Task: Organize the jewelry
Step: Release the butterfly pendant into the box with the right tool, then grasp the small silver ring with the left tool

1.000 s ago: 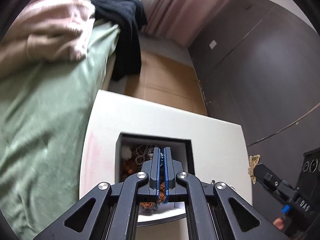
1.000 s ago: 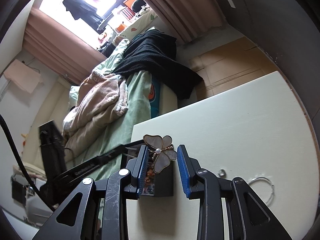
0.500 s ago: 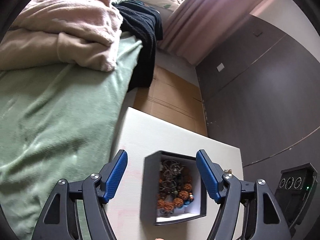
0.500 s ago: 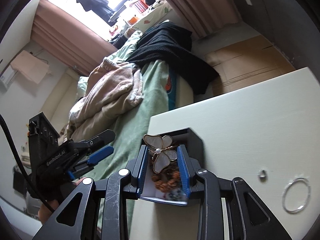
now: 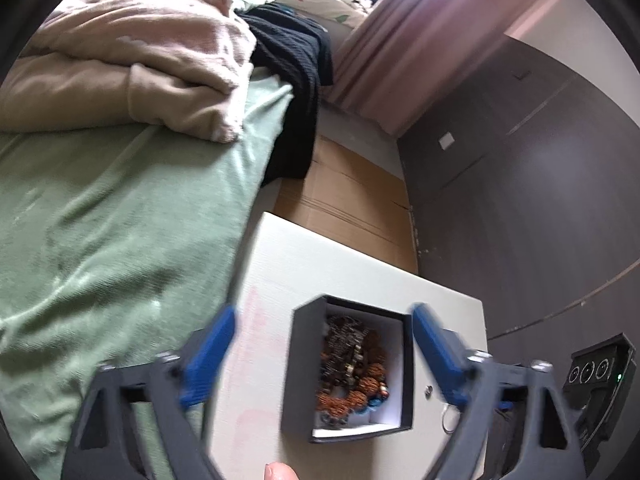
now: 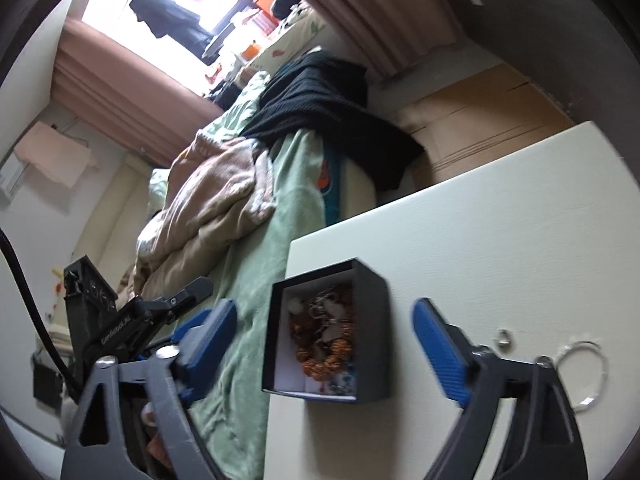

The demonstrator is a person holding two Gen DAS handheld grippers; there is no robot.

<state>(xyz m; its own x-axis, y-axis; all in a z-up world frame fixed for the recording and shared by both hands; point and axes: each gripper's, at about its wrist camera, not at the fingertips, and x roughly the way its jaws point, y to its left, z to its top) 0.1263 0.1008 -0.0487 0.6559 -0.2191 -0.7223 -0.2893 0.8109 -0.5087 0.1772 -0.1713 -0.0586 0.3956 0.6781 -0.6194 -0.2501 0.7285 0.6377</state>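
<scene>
Black box [image 5: 348, 376] sat on the white table [image 5: 436, 304] at lower centre of both views, jewelry [image 5: 352, 364] heaped inside. We found the left gripper [image 5: 322, 356] released, jaws just spread, gripping nothing. The right gripper [image 6: 324, 344] likewise had just opened and held nothing. A ring [image 6: 582, 376] and stud [image 6: 503, 338] lay at lower right.

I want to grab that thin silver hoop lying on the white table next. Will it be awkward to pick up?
Probably. The silver hoop lies flat on the white table, so fingers may slide over it. Being round and thin, it looks light and may roll or skate if nudged.
</scene>
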